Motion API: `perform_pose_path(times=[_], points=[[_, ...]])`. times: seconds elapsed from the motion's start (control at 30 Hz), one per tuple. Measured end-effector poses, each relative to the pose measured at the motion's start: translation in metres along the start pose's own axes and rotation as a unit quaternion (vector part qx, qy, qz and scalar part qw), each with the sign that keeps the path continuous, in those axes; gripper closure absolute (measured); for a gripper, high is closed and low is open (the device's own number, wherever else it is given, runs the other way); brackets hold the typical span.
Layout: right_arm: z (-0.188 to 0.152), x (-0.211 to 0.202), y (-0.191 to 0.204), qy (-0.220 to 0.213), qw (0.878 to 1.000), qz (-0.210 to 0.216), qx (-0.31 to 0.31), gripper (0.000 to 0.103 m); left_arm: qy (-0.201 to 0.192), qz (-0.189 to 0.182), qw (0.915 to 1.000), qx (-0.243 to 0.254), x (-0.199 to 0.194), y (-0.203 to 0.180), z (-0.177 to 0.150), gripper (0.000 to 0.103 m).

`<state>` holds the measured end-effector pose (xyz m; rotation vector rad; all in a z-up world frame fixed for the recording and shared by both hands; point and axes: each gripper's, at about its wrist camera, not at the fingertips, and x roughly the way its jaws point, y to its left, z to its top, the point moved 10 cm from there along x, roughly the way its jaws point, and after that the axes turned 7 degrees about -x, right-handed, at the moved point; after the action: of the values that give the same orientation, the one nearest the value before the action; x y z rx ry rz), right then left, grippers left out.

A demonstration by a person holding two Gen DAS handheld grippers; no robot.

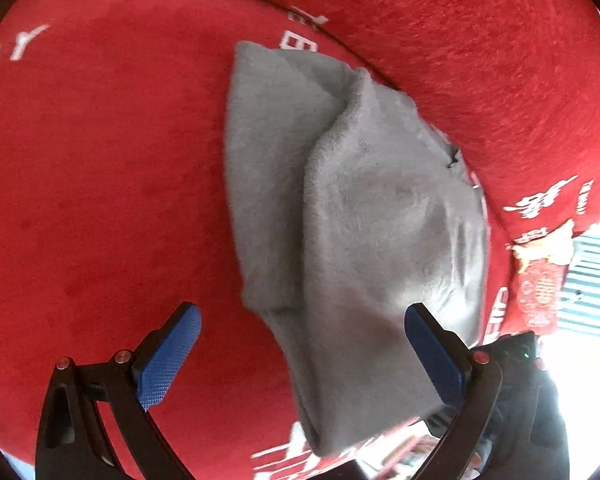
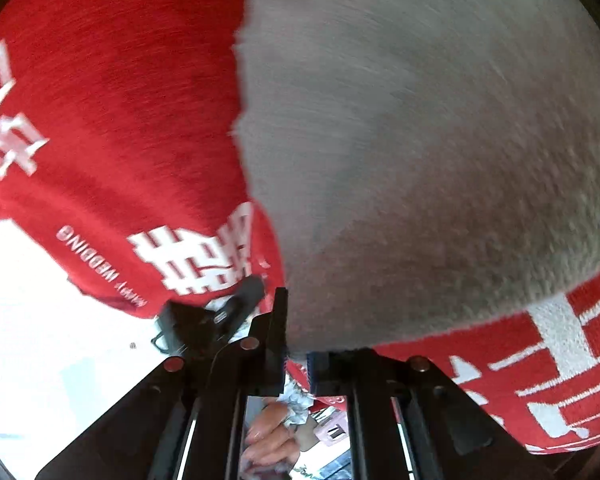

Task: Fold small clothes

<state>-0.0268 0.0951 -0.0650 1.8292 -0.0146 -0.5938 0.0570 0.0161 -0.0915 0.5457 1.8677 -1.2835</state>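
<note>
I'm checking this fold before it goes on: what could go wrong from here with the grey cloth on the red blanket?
1. The right tongs look shut on only the near edge of the grey cloth; so thin a bite may slip.
2. The left tongs stand open, so one side hangs unsupported and the fold could skew.
3. The red blanket lies under that edge and might get pinched too.

white print shows on the red blanket (image 2: 112,120): "wedding" reads clearly, upside down, beside a big chinese double-happiness sign. left wrist view catches the letters "ay" near the blanket's far left edge; the other white marks are cut off or too blurred.
</note>
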Motion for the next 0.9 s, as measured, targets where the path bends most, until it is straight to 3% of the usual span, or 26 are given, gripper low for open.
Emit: perform_pose_path(times=[0.17,0.27,0.33,0.37,0.43,0.6,0.7,0.8,0.83,0.87,0.9], points=[[0.003,-0.009,0.024,0.013,0.998,-0.009,-0.058,0.095,0.019,-0.043,0.9989,0.008,0.016,-0.032,0.014,0.001],[-0.003,-0.005,0.023,0.029,0.996,-0.036,-0.081,0.095,0.012,-0.047,0.9977,0.048,0.020,-0.065,0.021,0.001],[-0.008,-0.006,0.013,0.042,0.994,-0.054,-0.088,0.095,-0.002,-0.028,0.9959,0.086,0.024,-0.086,0.023,0.006],[-0.011,-0.007,0.007,0.051,0.992,-0.068,-0.091,0.095,-0.005,-0.017,0.9947,0.102,0.027,-0.091,0.022,0.023],[-0.018,-0.009,-0.005,0.074,0.988,-0.099,-0.097,0.095,-0.003,0.024,0.9919,0.125,0.037,-0.094,0.020,0.041],[-0.022,-0.035,-0.020,0.126,0.961,-0.194,-0.149,0.090,-0.008,0.071,0.9900,0.122,0.045,-0.081,0.022,0.043],[0.007,-0.065,-0.012,0.096,0.944,-0.247,-0.198,0.087,-0.002,0.100,0.9902,0.098,0.049,-0.065,0.022,0.043],[0.055,-0.088,0.000,0.040,0.927,-0.290,-0.234,0.088,-0.013,0.096,0.9904,0.098,0.042,-0.054,0.020,0.045],[0.069,-0.090,0.002,0.029,0.923,-0.300,-0.238,0.091,-0.019,0.106,0.9884,0.107,0.037,-0.053,0.019,0.066],[0.082,-0.090,0.004,0.019,0.920,-0.306,-0.243,0.093,-0.021,0.115,0.9866,0.114,0.034,-0.050,0.018,0.075],[0.092,-0.088,0.004,0.014,0.916,-0.314,-0.248,0.093,-0.025,0.117,0.9863,0.113,0.032,-0.051,0.018,0.076]])
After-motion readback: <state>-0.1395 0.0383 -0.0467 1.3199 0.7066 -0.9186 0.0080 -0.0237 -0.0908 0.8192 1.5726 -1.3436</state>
